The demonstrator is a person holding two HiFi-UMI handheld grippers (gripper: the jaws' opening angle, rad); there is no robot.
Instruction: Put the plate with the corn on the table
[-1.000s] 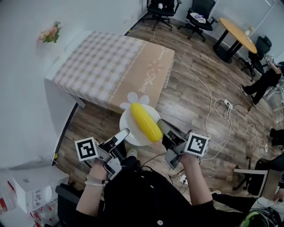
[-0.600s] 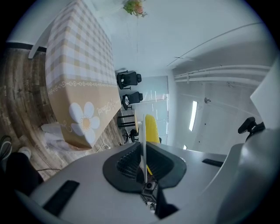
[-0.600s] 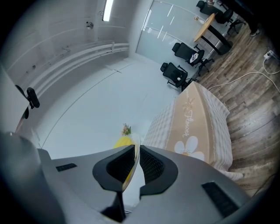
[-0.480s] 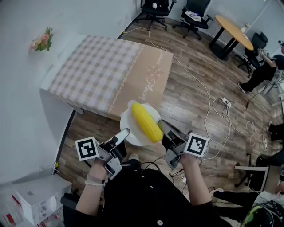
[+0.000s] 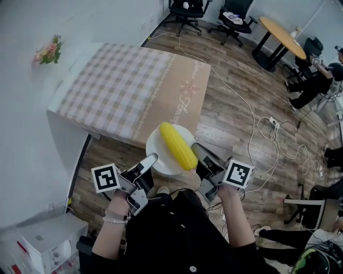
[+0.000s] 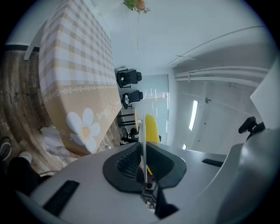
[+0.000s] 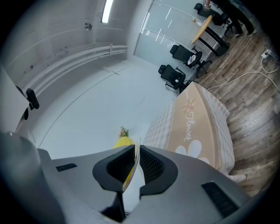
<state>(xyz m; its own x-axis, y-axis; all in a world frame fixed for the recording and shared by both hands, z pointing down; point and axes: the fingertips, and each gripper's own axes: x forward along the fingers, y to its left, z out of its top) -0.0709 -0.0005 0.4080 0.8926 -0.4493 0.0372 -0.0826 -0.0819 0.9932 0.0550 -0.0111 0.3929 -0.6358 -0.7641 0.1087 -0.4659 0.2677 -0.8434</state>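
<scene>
A white plate (image 5: 158, 153) carries a yellow ear of corn (image 5: 177, 146) and hangs in the air just short of the near edge of the table (image 5: 123, 85). My left gripper (image 5: 151, 160) is shut on the plate's left rim (image 6: 142, 144). My right gripper (image 5: 196, 150) is shut on its right rim (image 7: 136, 154). The corn (image 6: 151, 129) shows beyond the left jaws, and a bit of corn (image 7: 123, 142) peeks over the right jaws. The table wears a checked cloth with a tan daisy border (image 6: 85, 129).
A small pot of flowers (image 5: 47, 52) stands by the wall at the table's far left. White cables (image 5: 257, 128) trail over the wood floor on the right. Office chairs (image 5: 188, 9) and a round wooden table (image 5: 281, 36) stand at the back. A white box (image 5: 40, 238) sits lower left.
The plate with the corn has stayed in both grippers while the table has shifted slightly in the head view; both grips are unchanged.
</scene>
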